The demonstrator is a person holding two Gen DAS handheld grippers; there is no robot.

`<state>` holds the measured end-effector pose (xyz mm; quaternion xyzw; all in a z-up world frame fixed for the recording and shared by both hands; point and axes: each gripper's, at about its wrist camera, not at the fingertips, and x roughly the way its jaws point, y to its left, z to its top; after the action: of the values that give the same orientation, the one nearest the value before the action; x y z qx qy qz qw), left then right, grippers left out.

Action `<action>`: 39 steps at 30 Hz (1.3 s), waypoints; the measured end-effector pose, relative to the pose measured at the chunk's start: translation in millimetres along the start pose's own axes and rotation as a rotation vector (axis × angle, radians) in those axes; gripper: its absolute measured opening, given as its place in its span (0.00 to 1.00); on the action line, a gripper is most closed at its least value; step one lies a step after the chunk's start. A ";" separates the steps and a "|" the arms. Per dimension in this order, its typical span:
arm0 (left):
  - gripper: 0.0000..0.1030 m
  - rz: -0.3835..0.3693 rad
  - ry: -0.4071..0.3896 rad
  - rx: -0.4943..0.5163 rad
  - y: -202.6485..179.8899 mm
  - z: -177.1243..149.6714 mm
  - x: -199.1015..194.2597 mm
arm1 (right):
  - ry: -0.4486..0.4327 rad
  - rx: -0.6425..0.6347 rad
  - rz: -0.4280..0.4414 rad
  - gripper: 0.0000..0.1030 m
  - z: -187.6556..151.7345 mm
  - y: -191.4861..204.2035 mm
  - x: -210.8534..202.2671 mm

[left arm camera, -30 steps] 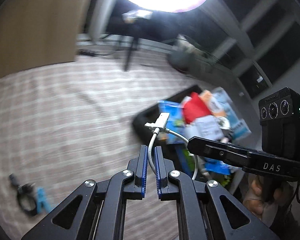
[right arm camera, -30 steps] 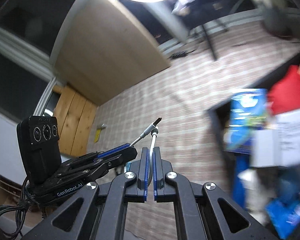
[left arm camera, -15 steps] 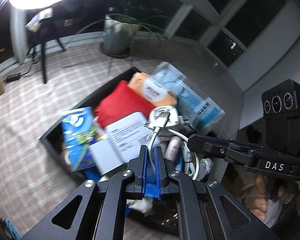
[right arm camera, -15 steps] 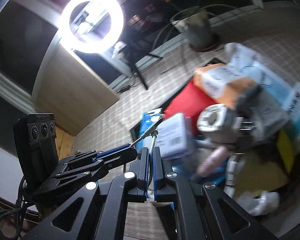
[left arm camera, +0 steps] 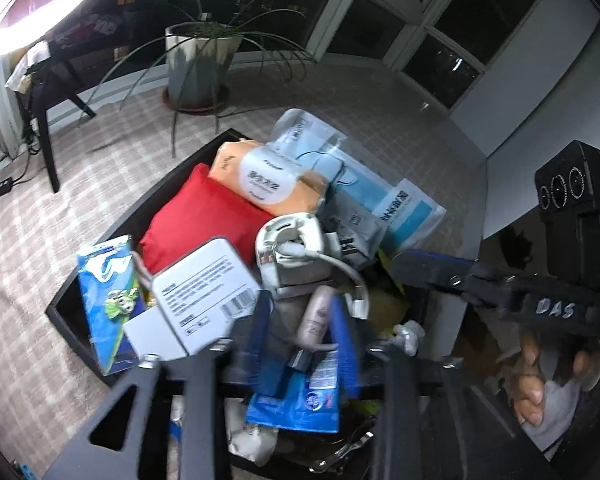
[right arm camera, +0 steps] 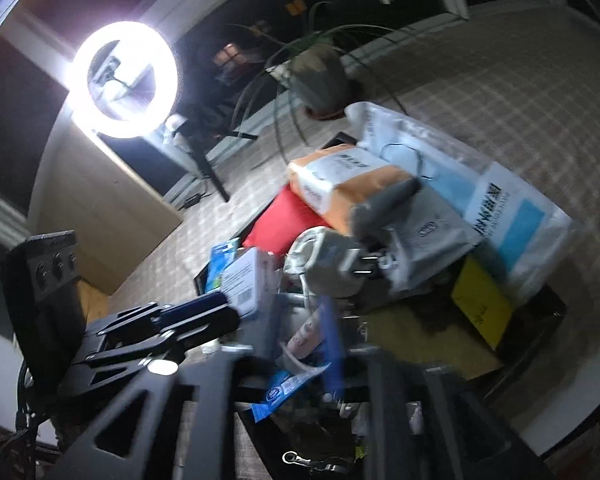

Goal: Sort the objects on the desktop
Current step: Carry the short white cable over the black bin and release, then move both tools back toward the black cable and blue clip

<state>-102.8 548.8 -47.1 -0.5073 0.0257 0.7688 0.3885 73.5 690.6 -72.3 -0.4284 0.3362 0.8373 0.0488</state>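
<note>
Both my grippers, left (left arm camera: pixel 304 344) and right (right arm camera: pixel 300 340), are opening, pads clear of the cable (left arm camera: pixel 340 270), which lies on the charger (left arm camera: pixel 290 246) in the full bin (left arm camera: pixel 66 322).

Ring light (right arm camera: pixel 125 80), dark windows (left arm camera: pixel 452 12)
</note>
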 end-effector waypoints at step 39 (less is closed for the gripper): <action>0.47 0.360 -0.046 -0.553 308.1 -264.7 -191.2 | 0.435 -0.495 0.229 0.37 -103.6 276.8 181.9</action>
<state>-58.6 110.1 -131.5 -0.5632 -0.1033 0.8144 0.0944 -72.2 377.5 -106.7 -0.5550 0.1714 0.7827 -0.2234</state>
